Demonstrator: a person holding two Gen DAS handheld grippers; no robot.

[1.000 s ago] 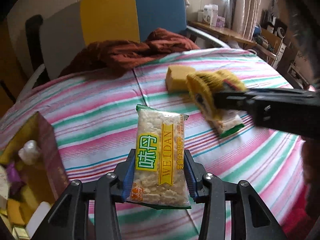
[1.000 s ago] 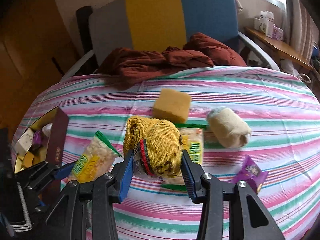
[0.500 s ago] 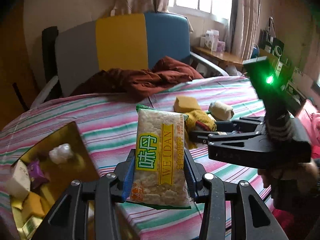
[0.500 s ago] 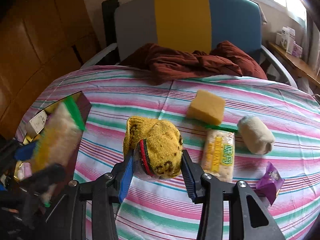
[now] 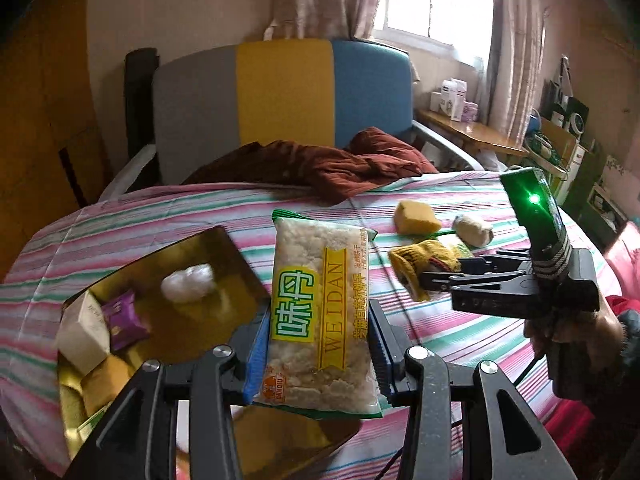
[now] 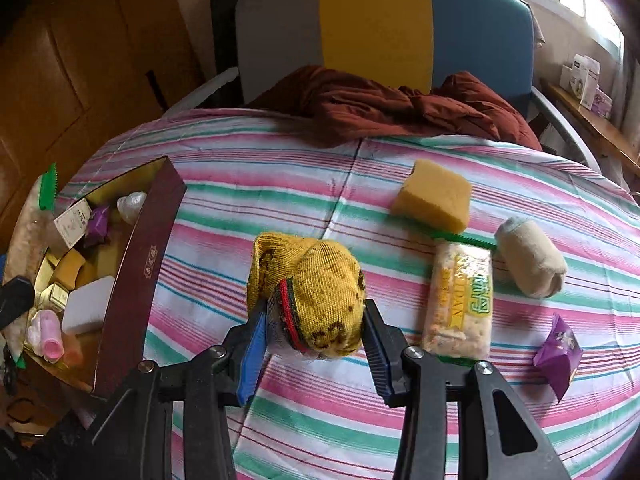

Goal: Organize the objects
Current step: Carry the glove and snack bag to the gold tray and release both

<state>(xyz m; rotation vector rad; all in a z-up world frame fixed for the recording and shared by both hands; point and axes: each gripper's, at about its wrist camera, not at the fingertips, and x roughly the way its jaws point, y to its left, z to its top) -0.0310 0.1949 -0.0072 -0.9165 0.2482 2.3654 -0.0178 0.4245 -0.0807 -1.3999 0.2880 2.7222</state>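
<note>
My left gripper is shut on a Weidan snack packet, held upright above the right edge of the gold-lined box. My right gripper is shut on a rolled yellow sock, held above the striped tablecloth right of the box's dark red wall; it also shows in the left wrist view. On the cloth lie a second snack packet, a yellow sponge, a beige rolled sock and a purple packet.
The box holds several small items: a white wad, a purple packet, cartons, a white sponge, a pink roll. A dark red garment lies at the table's far edge before a chair.
My left gripper has carried the snack packet left, from over the tablecloth to above the box. My right gripper with the sock has lifted and drawn back slightly.
</note>
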